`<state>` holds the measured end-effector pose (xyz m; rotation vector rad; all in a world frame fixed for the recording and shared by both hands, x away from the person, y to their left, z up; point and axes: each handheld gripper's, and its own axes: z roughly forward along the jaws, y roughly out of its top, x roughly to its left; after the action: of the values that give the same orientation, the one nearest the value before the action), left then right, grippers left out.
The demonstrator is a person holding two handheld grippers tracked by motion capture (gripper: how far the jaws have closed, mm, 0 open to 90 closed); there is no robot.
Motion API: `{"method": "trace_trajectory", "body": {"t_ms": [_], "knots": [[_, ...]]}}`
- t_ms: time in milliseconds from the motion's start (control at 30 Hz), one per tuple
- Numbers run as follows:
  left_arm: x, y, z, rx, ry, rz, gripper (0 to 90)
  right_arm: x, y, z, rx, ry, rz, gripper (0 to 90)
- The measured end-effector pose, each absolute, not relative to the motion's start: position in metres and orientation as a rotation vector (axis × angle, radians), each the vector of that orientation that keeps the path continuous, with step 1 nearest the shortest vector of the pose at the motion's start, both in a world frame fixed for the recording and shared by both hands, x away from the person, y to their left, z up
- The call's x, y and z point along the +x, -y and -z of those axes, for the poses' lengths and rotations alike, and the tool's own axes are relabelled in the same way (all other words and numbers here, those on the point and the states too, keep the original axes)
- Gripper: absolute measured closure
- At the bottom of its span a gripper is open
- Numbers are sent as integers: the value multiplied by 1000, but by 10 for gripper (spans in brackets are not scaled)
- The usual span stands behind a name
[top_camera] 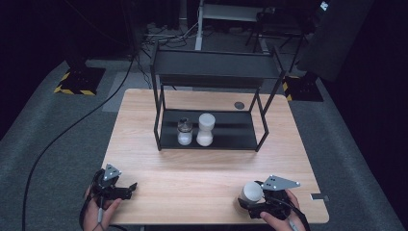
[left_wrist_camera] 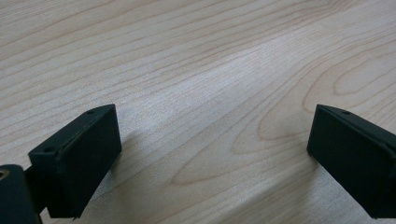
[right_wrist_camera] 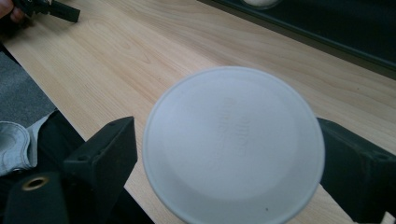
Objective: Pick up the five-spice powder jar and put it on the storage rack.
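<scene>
We see a round white lidded jar [right_wrist_camera: 233, 144] between the right gripper [top_camera: 255, 201]'s part-open jaws, contact unclear; pale wooden table [top_camera: 202, 178], at 12 o'clock a black rack [top_camera: 211, 72], dark room.

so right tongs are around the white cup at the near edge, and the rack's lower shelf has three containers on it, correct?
Not quite: the rack's lower shelf holds two containers, a small jar and a white hourglass-shaped container, as the high view shows. The rest stands: the right tongs are around the white cup at the table's near edge.
</scene>
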<state>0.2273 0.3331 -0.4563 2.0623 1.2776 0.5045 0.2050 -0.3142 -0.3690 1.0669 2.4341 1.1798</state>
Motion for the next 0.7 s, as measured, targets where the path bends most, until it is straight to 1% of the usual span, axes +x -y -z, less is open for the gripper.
{"method": "trace_trajectory", "body": {"t_ms": [100,200,267,400,700], "knots": [[227,-333,456,2062,-1278,-505,23,205,315,373,1064,-2430,-1188,180],[227,-333,456,2062,-1278,-505,23,203,315,376,1046,-2420,-1177,272],[227,-333,456,2062,-1278,-505,23,203,315,377,1043,-2422,-1176,311],[227,-333,456,2062,-1278,-504,23,200,313,376,1013,-2416,-1162,329],[227,-333,456,2062,-1278,-505,23,200,313,376,1020,-2410,-1162,332]]}}
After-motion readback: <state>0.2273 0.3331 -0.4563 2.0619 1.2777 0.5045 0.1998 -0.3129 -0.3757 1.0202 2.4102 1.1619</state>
